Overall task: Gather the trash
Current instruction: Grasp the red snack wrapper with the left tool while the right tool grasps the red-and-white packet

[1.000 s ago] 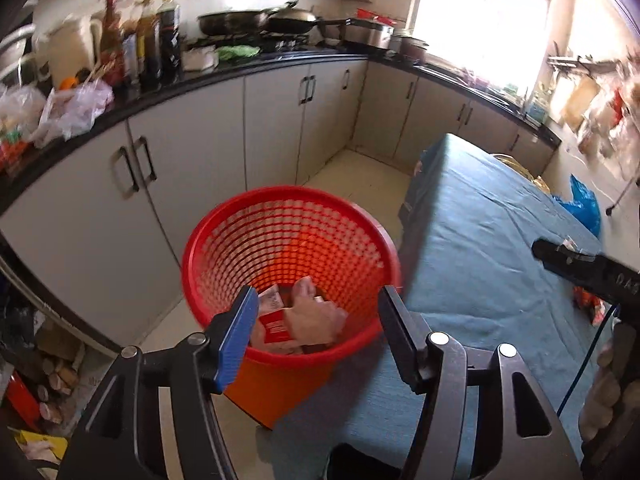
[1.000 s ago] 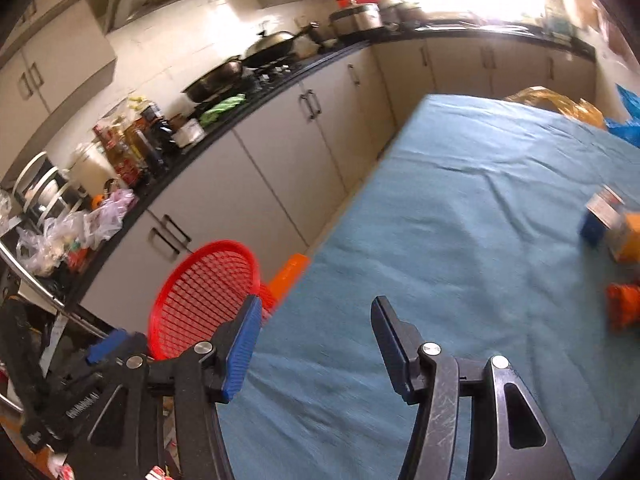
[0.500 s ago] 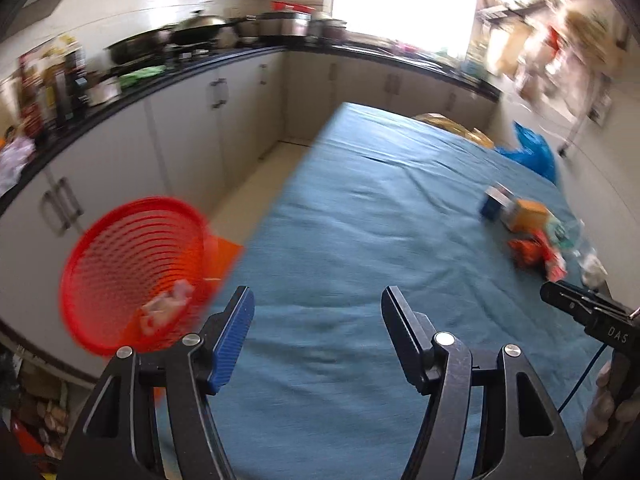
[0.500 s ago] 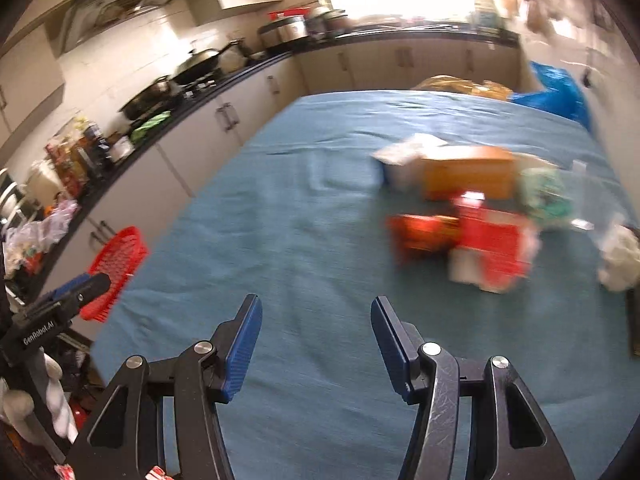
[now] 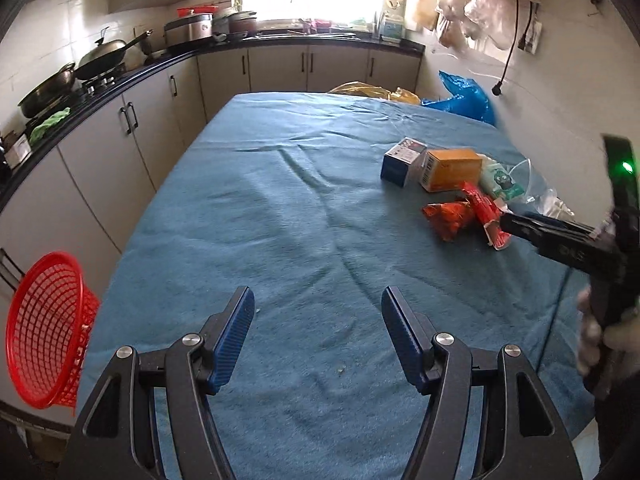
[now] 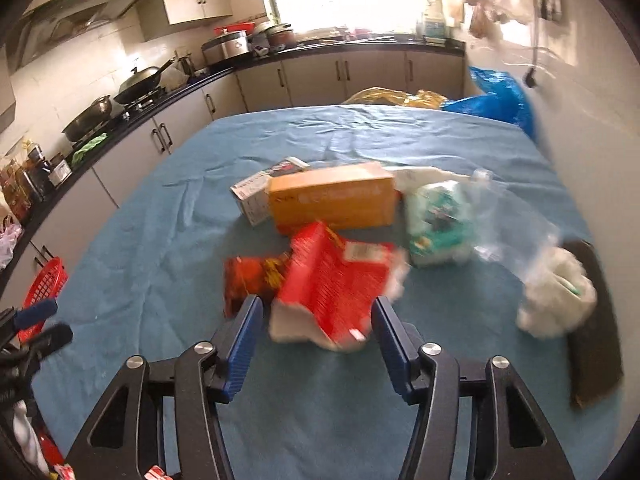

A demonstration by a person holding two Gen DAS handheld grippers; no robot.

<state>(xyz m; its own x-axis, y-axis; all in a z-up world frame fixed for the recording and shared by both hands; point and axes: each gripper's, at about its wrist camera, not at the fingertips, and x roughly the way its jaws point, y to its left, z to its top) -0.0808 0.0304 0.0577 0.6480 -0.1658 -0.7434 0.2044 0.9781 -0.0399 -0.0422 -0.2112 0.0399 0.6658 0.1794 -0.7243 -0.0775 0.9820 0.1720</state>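
The cloth is plain blue. The basket is red mesh. A box is orange; another box is dark blue and white. The carton is red with white edges — the wrapper orange-red. The pack is green and white. The hand-held gripper pads are blue — frame black.

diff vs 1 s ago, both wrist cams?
Both grippers swung away from the red basket toward the trash pile. The right gripper now faces the red carton, jaws closing with nothing gripped yet. The left gripper is open over bare blue cloth. Basket and trash have not moved.
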